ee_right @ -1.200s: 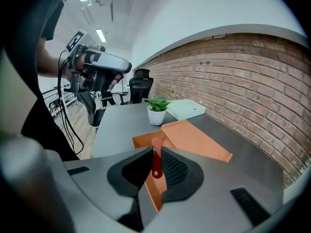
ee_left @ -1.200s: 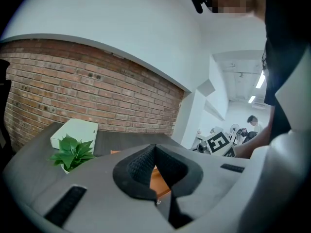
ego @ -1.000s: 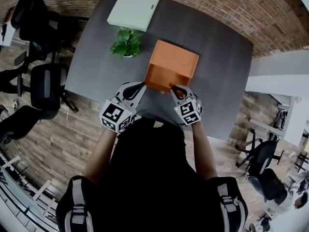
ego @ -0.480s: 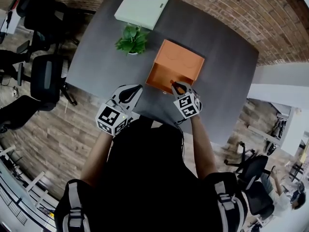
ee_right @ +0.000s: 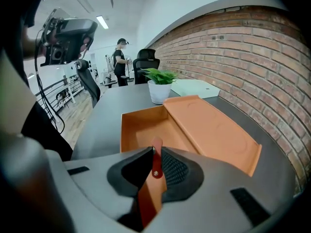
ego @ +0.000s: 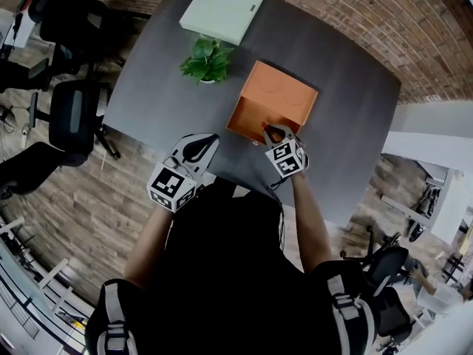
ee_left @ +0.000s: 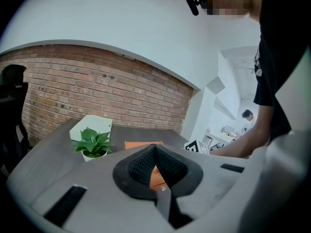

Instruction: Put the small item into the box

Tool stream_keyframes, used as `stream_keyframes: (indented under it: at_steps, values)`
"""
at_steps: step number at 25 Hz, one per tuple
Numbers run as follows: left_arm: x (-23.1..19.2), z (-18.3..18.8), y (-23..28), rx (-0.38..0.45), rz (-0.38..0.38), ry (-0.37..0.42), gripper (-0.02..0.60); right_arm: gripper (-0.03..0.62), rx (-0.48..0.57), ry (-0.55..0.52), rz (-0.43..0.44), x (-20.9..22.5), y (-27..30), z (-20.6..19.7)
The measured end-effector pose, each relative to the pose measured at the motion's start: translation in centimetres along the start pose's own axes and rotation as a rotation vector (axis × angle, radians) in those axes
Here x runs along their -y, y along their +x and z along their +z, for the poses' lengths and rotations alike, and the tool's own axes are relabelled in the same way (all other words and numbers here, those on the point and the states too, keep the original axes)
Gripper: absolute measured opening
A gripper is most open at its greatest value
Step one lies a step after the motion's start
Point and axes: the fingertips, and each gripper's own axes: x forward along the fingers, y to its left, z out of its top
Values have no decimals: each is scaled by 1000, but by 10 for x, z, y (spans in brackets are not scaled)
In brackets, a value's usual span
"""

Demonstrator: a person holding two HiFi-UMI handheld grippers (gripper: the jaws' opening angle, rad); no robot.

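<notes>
- The only print in sight is the black-and-white square pattern on the marker cubes of the left gripper (ego: 201, 145) and the right gripper (ego: 275, 133). It is a code pattern, not letters.
- The orange box (ego: 272, 108) shows two faint round impressions on its opened lid and no lettering that can be read. The flat white box (ego: 225, 9) beyond it has one small dark mark, too small to read.
- A second ago both grippers were at the orange box's near edge, the left one close to its near left corner. Now the left gripper has drawn back from the box and hangs clear of it on the person's side.
- The right gripper has stayed at the box's near wall, and its tips now reach a little further over the open tray.
- The left jaws are closed tip to tip, with nothing between them.
- The right jaws are narrow and clamped on the small item (ee_right: 156, 160), a reddish-brown strap with a metal rivet. It stands up past the jaw tips, just above the box's near wall.
- The strap's lower part is hidden between the pads, and from the head view the item is too small to make out.
- The potted plant (ego: 207, 59) stands just beside the box's far left corner.
- The person's torso hides the near edge of the table (ego: 162, 95), and the top of the picture cuts off the white box.
</notes>
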Motion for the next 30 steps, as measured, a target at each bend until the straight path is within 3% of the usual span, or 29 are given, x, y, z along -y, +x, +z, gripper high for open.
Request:
stream_keyframes:
  at_steps: [30]
  values:
    - [-19,-12,-5,-18,34,-46,21,67,-204,-18,-14,8,55,-16]
